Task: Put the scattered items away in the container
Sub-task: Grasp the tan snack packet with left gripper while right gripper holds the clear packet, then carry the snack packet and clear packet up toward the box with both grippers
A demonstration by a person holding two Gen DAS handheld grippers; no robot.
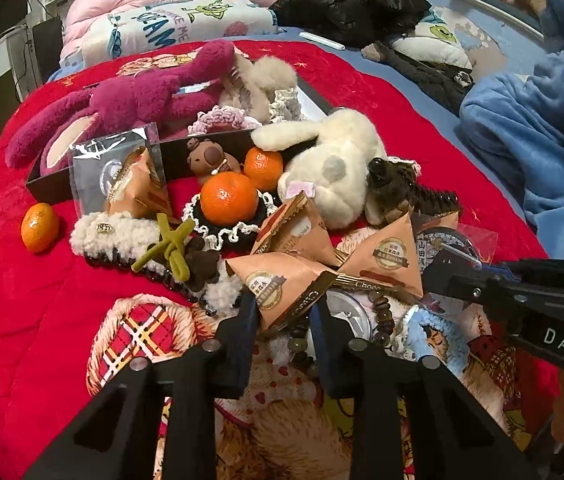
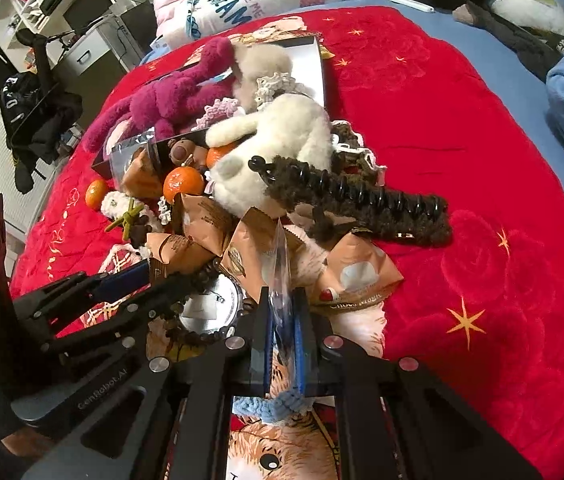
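- The left gripper (image 1: 284,312) had its jaws narrowed around the corner of a tan triangular snack packet (image 1: 278,284), pads against it.
- The right gripper (image 2: 282,320) pinched a clear plastic bag (image 2: 280,264) between closed jaws.
- Beyond them, an orange mandarin (image 1: 229,199) sat among the clutter on the red quilt (image 1: 42,300).
- The black shallow box (image 1: 48,184) lay farther back, a magenta plush toy (image 1: 130,100) across it.

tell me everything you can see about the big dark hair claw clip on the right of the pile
The hair claw clip is long, covered in dark brown fuzzy fabric, with a row of glossy black plastic teeth along its top edge and a small looped black end. It looks closed and lies on its side, slanting across the red blanket. Its upper end rests against the cream plush toy, and its lower edge overlaps a peach snack packet.
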